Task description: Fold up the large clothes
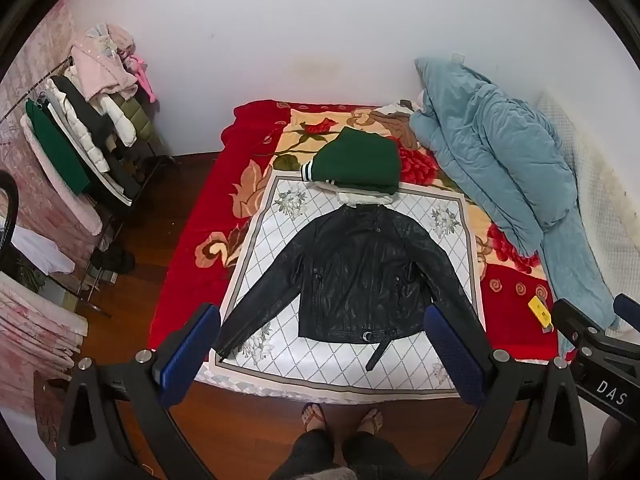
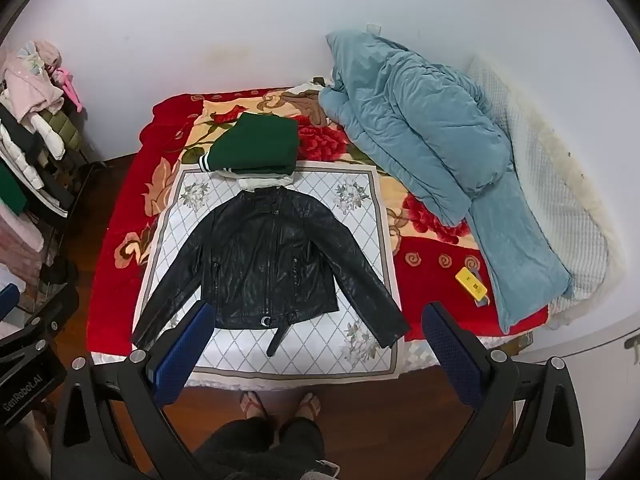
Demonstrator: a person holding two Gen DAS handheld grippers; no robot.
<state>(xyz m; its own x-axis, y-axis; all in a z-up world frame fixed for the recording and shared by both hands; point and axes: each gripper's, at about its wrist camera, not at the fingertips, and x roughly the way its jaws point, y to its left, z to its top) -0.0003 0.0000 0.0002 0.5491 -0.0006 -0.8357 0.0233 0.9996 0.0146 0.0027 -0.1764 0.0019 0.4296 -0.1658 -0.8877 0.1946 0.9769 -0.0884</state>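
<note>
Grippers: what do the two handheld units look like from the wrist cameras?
Left gripper and right gripper match: black angular frames, silver round bolts, fingers faced with blue textured pads. White lettering marks each body: DAS on the right one, GenRobot.AI on the left one.

Jacket (image 1: 360, 276) on mat (image 1: 276, 236), sweater (image 1: 356, 162) behind

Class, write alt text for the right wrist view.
A black leather jacket lies spread flat, sleeves out, on a white patterned cloth on a red floral bed. Folded green clothing sits beyond it, below the open right gripper.
</note>
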